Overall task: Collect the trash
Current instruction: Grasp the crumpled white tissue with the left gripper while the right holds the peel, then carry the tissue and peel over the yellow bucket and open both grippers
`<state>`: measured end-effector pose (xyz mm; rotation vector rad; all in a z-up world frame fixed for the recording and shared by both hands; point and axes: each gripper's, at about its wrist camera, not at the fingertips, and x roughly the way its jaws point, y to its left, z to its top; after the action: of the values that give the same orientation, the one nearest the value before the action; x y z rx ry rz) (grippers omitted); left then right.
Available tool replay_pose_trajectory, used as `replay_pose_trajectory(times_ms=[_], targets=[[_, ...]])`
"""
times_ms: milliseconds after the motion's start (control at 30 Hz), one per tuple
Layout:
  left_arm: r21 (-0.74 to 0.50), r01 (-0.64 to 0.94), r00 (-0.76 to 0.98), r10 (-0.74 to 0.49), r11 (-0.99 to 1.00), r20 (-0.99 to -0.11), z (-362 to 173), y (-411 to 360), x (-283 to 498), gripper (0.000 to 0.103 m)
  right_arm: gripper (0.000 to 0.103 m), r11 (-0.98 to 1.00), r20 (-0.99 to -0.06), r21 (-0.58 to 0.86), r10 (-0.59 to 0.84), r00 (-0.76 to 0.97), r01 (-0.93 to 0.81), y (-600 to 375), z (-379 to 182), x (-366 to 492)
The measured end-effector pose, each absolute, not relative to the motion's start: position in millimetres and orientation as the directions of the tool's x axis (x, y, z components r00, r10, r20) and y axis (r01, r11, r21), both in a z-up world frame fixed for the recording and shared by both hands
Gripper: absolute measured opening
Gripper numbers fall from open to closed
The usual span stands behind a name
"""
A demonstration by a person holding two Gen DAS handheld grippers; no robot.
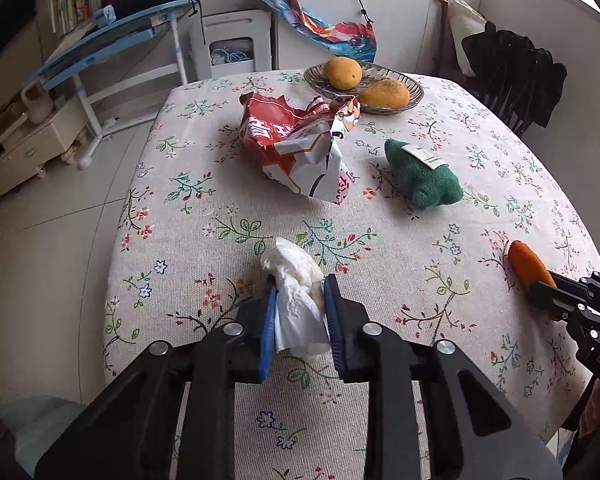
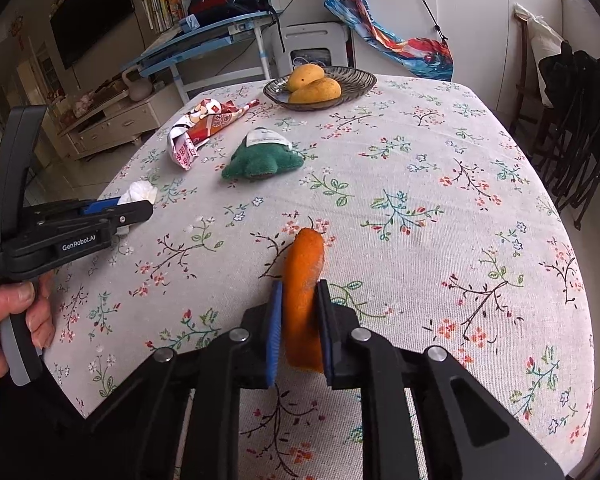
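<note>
My left gripper (image 1: 300, 286) is shut on a crumpled white tissue (image 1: 296, 292) near the table's front edge; its blue pads press both sides of the wad. The same gripper (image 2: 140, 206) and tissue (image 2: 143, 191) show at the left of the right wrist view, with a hand on the handle. My right gripper (image 2: 299, 292) is shut on a curved piece of orange peel (image 2: 304, 280), which stands on edge between the pads. That peel (image 1: 526, 266) also appears at the right of the left wrist view. A torn red-and-white snack wrapper (image 1: 300, 148) lies mid-table.
A green plush toy (image 1: 422, 178) lies right of the wrapper. A woven dish (image 1: 320, 80) with two mangoes (image 1: 342, 73) stands at the far edge. The floral tablecloth (image 2: 440, 184) covers the table. A dark chair (image 2: 576, 128) stands at the right, a blue desk (image 1: 112, 40) at the back left.
</note>
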<state>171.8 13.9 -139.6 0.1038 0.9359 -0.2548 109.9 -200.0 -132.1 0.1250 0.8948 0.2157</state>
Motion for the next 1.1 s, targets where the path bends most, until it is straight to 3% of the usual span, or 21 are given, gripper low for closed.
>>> replay_pose_trajectory(times_ms=[333,1100], targets=[[-0.107,0.245,0.659,-0.246,0.964,-0.710,-106,24,129,0.020,0.017,0.948,-0.709,0.263,0.317,0.631,-0.181,-192,-116,101],[-0.089,0.230,0.756,-0.235,0.969,-0.610,-82,32,14,0.021,0.017,0.901,-0.589,0.315,0.432,0.683,-0.299,-168,-81,23]])
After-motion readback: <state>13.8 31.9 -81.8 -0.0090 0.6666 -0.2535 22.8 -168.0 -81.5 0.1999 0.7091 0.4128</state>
